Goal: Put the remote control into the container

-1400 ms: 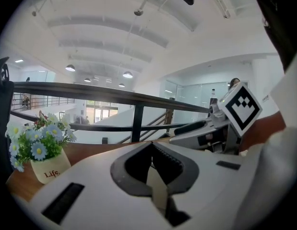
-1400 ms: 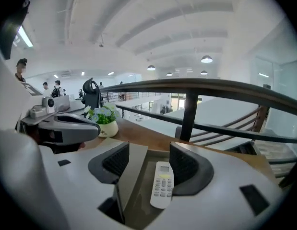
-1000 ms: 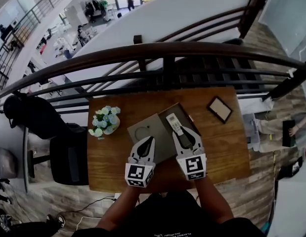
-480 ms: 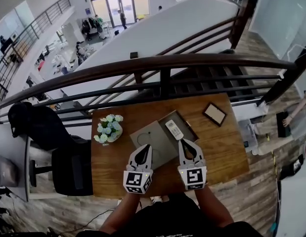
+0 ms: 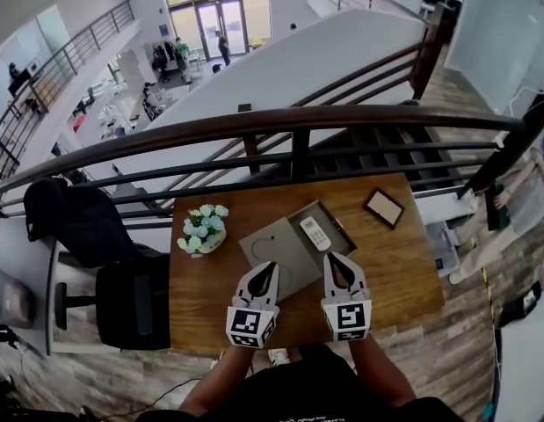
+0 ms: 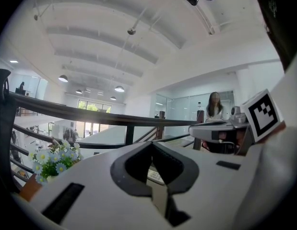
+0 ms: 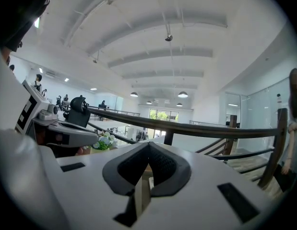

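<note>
My right tongs point(image 5: 334, 258) are clenched: the jaws meet tip to tip with nothing between them. My left tongs point(image 5: 269, 267) are also clenched and empty. Both are over the near half of the wooden table point(image 5: 395, 271).

The remote control point(image 5: 315, 233) lies inside the open container point(image 5: 298, 221), at 11 o'clock from the right tongs and apart from them. A flat grey lid point(image 5: 272, 249) lies against the container at its 8 o'clock, below the left tongs' tips. A flower pot point(image 5: 204, 229) stands at 10 o'clock from the left tongs, and a framed panel point(image 5: 383, 207) lies at 1 o'clock from the right tongs.

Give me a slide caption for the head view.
Remote lies in the container on the table; left gripper and right gripper shut and empty nearby.
</note>
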`<state>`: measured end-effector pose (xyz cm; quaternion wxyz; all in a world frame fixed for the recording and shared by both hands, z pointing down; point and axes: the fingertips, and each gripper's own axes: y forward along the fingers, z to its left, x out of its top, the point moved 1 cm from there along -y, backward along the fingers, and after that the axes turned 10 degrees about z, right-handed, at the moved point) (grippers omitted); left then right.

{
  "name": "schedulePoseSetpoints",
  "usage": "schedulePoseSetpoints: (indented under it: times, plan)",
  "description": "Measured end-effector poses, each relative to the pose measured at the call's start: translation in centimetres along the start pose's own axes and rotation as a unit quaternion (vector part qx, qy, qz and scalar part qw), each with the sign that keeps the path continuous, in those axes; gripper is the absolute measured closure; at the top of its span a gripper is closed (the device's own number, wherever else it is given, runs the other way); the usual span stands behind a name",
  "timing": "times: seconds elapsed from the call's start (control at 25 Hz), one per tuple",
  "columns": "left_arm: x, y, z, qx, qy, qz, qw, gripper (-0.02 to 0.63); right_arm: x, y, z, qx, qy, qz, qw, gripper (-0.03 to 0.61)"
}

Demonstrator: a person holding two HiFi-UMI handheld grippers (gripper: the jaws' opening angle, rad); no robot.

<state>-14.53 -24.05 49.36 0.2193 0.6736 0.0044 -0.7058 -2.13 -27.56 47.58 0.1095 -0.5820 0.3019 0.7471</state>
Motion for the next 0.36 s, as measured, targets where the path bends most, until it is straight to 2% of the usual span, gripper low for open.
schedulePoseSetpoints:
  times: [0.36]
  plan:
    - [0.0, -2.4, -0.3, 0.004, 0.014, -0.007, 0.9999, 0.607, 0.0, -1.7, 1.3, -0.003, 0.001, 0.004, 1.000, 0.551]
